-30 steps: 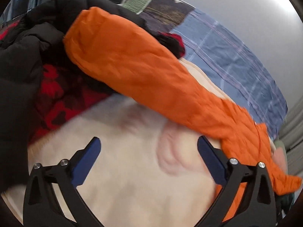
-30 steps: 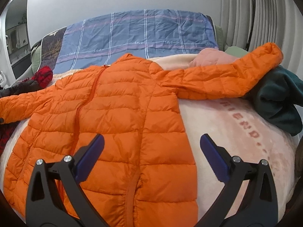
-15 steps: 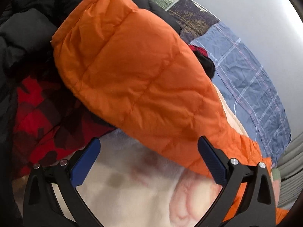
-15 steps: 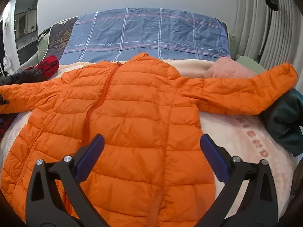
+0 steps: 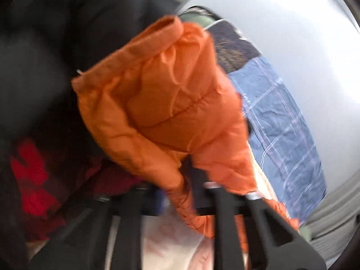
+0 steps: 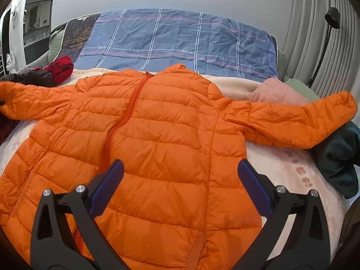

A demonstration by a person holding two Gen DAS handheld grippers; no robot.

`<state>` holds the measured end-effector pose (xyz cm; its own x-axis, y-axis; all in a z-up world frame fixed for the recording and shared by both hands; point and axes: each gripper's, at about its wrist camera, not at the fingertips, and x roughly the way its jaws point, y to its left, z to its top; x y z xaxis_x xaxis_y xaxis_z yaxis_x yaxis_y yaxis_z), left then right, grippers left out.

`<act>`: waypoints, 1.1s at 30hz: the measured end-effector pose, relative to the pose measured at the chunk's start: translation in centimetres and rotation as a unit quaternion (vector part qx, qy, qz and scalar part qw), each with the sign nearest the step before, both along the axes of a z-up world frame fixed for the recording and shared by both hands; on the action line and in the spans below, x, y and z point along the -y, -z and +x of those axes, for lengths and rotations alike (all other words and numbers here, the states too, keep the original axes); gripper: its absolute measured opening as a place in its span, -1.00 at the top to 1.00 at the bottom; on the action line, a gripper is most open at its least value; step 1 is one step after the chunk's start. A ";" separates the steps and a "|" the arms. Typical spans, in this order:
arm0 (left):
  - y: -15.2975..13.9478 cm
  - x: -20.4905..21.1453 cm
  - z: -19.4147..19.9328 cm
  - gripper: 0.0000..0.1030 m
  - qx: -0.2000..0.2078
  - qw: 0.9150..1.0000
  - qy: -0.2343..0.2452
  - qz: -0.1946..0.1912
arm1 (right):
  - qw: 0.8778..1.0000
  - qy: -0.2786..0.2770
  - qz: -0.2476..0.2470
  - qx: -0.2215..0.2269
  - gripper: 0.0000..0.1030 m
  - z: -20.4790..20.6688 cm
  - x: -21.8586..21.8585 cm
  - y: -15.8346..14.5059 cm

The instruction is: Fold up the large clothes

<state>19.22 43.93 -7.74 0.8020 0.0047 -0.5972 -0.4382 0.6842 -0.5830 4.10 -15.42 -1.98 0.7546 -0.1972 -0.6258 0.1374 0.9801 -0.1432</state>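
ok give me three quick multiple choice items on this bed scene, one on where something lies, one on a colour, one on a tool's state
1. Where does the dark green garment lie?
A. under the right sleeve's cuff end
B. on the plaid pillow
C. on the jacket's hem

2. What colour is the jacket?
A. red
B. orange
C. blue

3. How is the right tool?
A. shut on the zipper
B. shut on a sleeve
C. open, holding nothing

Answers: 1 A, the right sleeve drapes over it. 2 B, orange quilted fabric throughout. 3 C, its fingers stand wide apart above the jacket.

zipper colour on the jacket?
Orange, matching the jacket; the zipper shows best in the right wrist view.
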 end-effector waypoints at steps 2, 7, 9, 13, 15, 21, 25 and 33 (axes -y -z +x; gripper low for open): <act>-3.7 2.3 0.0 0.91 0.030 0.998 0.025 0.048 | 1.000 -0.001 0.001 -0.002 -0.96 0.1 0.3 0.2; -13.1 12.3 0.8 0.91 0.090 0.974 0.113 0.175 | 1.000 0.012 0.007 0.010 -0.96 -0.1 1.6 -0.2; -16.1 17.3 1.5 0.91 0.109 0.958 0.168 0.205 | 1.000 0.020 0.013 0.016 -0.96 -0.2 2.7 -0.5; -19.3 30.1 3.9 0.90 0.126 0.921 0.281 0.239 | 0.998 0.050 0.018 0.028 -0.96 -0.5 5.3 -1.2; -18.8 37.5 5.2 0.87 0.119 0.896 0.341 0.260 | 0.997 0.070 0.023 0.031 -0.96 -0.9 7.0 -1.4; -9.9 51.2 5.2 -0.13 0.034 0.830 0.496 0.252 | 0.991 0.120 0.049 0.013 -0.96 -2.7 12.3 -0.9; -7.9 49.2 3.3 -0.34 0.033 0.817 0.501 0.285 | 0.989 0.105 0.099 0.017 -0.96 -2.7 14.7 -1.0; -6.5 36.3 4.0 -0.64 -0.011 0.858 0.353 0.371 | 0.957 -0.070 0.279 0.021 -0.81 7.9 14.4 -2.9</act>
